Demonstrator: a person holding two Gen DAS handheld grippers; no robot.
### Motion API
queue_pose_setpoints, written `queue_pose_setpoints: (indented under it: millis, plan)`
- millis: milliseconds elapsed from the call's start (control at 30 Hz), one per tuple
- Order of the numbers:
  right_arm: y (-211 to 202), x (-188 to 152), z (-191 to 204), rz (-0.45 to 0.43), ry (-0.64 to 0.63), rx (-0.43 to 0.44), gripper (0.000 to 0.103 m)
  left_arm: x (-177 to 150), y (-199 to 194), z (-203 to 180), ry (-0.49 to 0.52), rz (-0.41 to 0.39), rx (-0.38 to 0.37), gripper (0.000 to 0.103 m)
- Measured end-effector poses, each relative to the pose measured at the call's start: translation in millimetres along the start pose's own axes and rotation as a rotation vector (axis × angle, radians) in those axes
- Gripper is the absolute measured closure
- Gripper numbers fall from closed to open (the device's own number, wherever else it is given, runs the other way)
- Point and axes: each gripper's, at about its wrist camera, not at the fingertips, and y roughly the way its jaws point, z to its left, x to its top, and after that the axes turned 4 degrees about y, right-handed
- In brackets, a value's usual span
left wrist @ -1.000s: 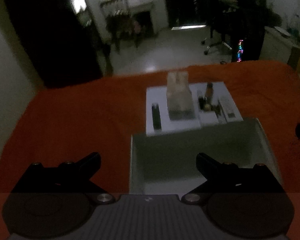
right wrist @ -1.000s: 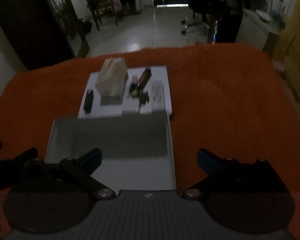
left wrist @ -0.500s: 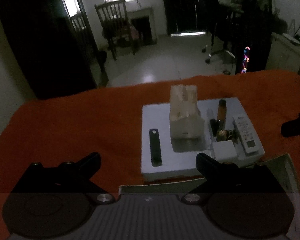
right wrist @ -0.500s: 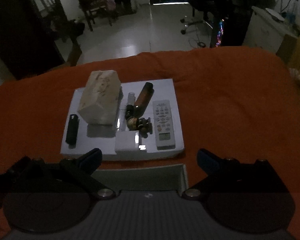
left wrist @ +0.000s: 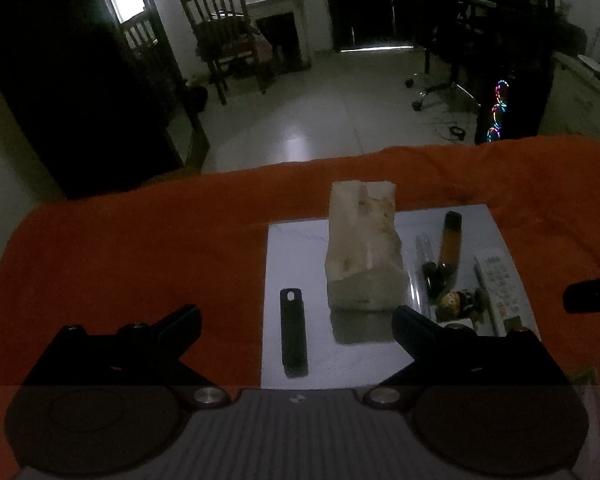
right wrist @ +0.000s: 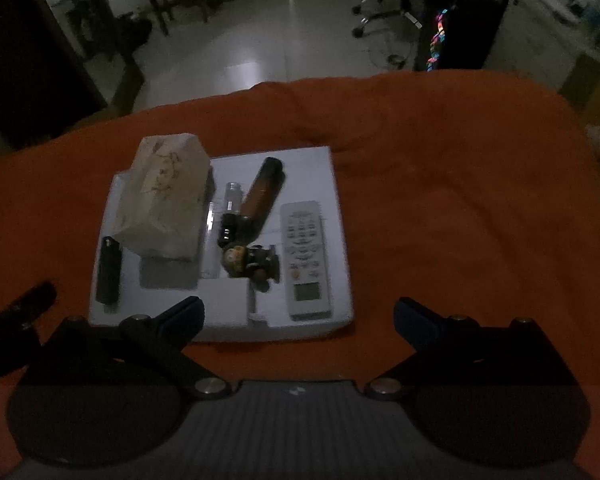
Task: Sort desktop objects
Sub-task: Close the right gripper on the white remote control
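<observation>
Both hand-held grippers, left and right, spread wide, holding nothing. White tray just ahead on orange-covered worktop (dim light): tissue pack, remote, 1 black lighter.

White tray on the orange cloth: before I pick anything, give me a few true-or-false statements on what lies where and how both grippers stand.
1. The remote control lies at the right side of the white tray. True.
2. The tissue pack sits off the tray, on the orange cloth. False: it sits on the tray, toward its left.
3. The left gripper is shut on the black lighter. False: its jaws stand wide apart and hold nothing; the lighter lies flat on the tray.
4. The right gripper is open and holds nothing. True.
5. The brown bottle stands upright. False: it lies on its side.
6. A small figurine lies between the tissue pack and the remote control. True.
</observation>
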Motion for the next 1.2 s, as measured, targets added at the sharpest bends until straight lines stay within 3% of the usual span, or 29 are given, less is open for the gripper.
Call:
queue_pose_setpoints:
  millis: [67,200,400,533,633,733,867,1200]
  plan:
    - [8.9,3.9,-1.2,0.000,0.029,0.032,0.000,0.2,9.3,4.6,0.014,-0.017,0.014,0.000]
    - [27.1,12.7,-3.7,0.021,0.088,0.080,0.000,-0.2,40.9,15.5,0.041,0.046,0.004,0.000]
    - [48.7,23.4,-1.0,0.030,0.062,0.040,0.000,-12.8,83.1,26.0,0.011,0.162,-0.089,0.000]
    - [68.5,31.1,-3.0,0.056,0.040,0.008,0.000,-20.3,107.4,27.0,0.029,0.208,-0.101,0.000]
    - [82.2,36.0,-4.7,0.069,0.024,0.006,0.003,-19.9,124.3,30.9,0.012,0.246,-0.170,0.000]
    - [100.1,41.1,-5.9,0.097,-0.006,0.001,0.005,-15.7,139.6,33.0,0.012,0.256,-0.194,0.000]
    - [124.8,48.8,-14.4,0.129,-0.003,-0.008,0.011,-13.5,156.7,31.0,0.021,0.260,-0.150,0.000]
    - [164.0,58.3,-21.4,0.176,0.010,0.009,0.016,-15.7,188.0,22.4,0.015,0.295,-0.123,0.000]
